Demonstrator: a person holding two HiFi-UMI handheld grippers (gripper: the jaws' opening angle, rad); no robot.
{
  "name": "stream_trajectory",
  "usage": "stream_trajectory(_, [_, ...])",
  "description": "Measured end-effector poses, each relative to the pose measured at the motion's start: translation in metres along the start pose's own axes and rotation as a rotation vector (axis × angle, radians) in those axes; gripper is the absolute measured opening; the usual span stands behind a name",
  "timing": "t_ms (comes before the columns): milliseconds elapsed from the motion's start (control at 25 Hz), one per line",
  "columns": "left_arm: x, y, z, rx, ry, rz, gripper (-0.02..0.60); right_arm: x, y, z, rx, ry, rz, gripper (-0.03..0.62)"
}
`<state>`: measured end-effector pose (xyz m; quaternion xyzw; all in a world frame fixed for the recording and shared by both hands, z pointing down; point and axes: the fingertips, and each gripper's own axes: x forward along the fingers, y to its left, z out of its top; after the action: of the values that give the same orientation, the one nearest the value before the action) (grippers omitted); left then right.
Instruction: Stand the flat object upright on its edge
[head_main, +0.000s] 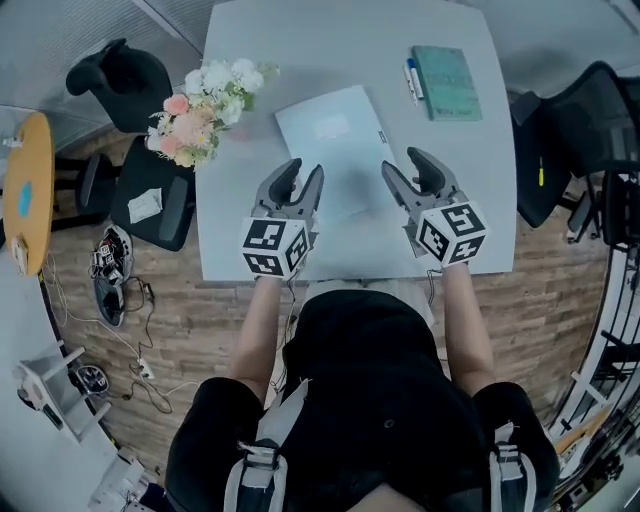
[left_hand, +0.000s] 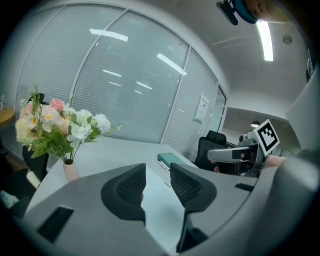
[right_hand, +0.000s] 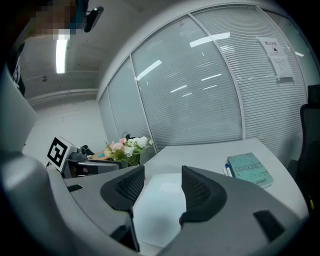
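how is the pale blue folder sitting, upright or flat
Flat. The pale blue folder lies with its whole face on the table in the head view; no edge is raised.

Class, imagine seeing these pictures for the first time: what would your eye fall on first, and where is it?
First come the two marker-cubed tools over the near part of the grey table: the left claw and right claw, both open and empty, at the near corners of a pale blue sheet lying flat. Next come the pink-and-white bouquet at the table's left edge and the teal book at its far right.
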<state>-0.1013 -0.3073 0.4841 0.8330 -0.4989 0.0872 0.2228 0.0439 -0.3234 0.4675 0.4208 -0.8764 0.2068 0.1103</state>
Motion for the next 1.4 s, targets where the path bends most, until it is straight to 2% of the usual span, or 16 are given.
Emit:
stream_trajectory(520, [0.056, 0.053, -0.068, -0.130, 0.185, 0.054, 0.160, 0.068, -0.060, -0.072, 0.029, 0.203, -0.007, 0.236])
stream_trajectory(880, [0.087, 0.099, -0.094, -0.218, 0.206, 0.156, 0.176, 0.121, -0.090, -0.098, 0.034, 0.277, 0.014, 0.236])
stream_trajectory(1200, [0.104, 0.128, -0.123, -0.341, 0.229, 0.196, 0.216, 0.154, -0.117, -0.124, 0.047, 0.337, 0.014, 0.247])
stream_trajectory(1400, [0.112, 0.137, -0.133, -0.403, 0.231, 0.193, 0.230, 0.171, -0.125, -0.134, 0.060, 0.357, 0.023, 0.256])
